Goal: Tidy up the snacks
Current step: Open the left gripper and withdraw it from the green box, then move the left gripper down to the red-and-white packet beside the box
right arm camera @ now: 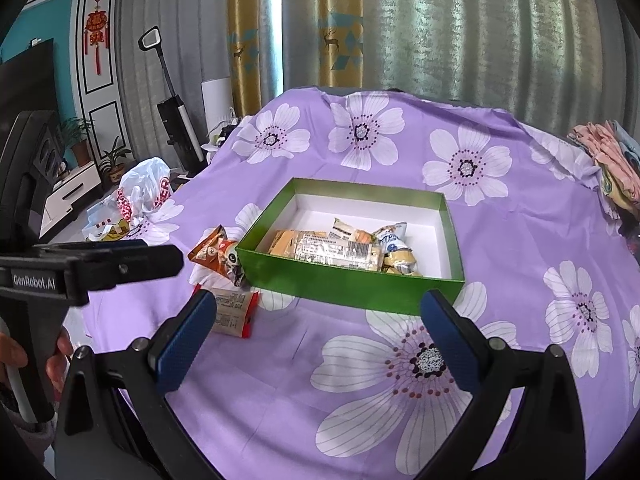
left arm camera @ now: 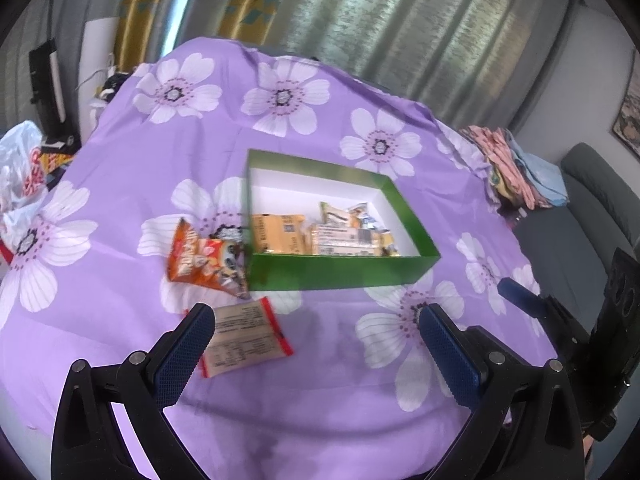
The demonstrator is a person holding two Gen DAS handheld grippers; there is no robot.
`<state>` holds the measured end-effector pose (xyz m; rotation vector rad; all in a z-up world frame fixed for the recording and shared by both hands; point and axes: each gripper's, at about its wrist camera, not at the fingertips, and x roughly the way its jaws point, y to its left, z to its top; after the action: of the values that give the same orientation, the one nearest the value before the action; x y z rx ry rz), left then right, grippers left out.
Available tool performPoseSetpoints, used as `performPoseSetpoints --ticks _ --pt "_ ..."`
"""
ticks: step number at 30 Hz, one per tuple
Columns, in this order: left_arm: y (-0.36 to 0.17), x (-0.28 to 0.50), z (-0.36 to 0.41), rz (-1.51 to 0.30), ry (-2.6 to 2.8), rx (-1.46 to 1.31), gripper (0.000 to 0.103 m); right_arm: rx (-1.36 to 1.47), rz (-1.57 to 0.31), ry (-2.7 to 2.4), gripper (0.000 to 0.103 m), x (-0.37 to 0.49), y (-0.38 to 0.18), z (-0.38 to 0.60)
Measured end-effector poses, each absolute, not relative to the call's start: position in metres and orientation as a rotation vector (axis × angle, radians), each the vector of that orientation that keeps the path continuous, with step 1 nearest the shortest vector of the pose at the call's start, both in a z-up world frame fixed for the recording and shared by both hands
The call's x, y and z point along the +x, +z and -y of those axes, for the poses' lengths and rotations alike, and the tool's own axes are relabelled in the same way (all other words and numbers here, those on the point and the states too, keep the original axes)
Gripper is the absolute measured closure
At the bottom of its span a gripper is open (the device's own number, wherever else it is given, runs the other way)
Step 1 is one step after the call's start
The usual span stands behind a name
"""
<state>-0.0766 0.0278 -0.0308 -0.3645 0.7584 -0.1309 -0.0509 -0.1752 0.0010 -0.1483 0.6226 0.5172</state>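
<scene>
Red-edged packet [left arm camera: 246, 338] lies just ahead of the empty, wide-apart left tool [left arm camera: 316, 322]; probably pinch its short edges, then lift to the green box [left arm camera: 340, 276].

Soft, bright daylight through the curtains [right arm camera: 420, 32], left-wrist view slightly motion-blurred, strong fisheye bending, dark vignetted corners.

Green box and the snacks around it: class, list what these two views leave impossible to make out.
- Red-edged packet: label print too blurred in the left view; the fingertip covers part of it in the right view.
- Orange packet: partly behind the green box wall.
- Snacks inside: lower parts hidden by the near wall.
</scene>
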Motion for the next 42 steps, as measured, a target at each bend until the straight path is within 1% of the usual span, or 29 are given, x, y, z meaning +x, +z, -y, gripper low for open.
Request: performPoseSetpoints --ticks 12,24,33,38,40,42 --pt "-0.084 -0.066 -0.063 -0.861 -0.041 -0.437 0.001 -0.166 -0.735 0.618 0.001 -0.041 -0.045 0.145" --pt "-0.124 -0.044 -0.069 -0.928 -0.051 -0.470 0.001 -0.118 -0.852 0.831 0.002 -0.015 -0.102 0.099" --pt "-0.138 -0.036 -0.071 -0.940 -0.067 -0.469 0.001 -0.130 -0.912 0.912 0.010 -0.001 -0.126 0.066" --pt "-0.140 -0.035 -0.070 -0.930 -0.080 -0.467 0.002 -0.129 -0.953 0.937 0.012 0.005 -0.133 0.055" --pt "-0.141 -0.035 -0.066 -0.931 -0.101 -0.468 0.006 -0.131 -0.959 0.949 0.018 0.005 -0.133 0.051" --pt "-0.142 -0.034 -0.062 -0.933 -0.111 -0.463 0.007 -0.145 -0.962 0.954 0.020 0.004 -0.134 0.047"
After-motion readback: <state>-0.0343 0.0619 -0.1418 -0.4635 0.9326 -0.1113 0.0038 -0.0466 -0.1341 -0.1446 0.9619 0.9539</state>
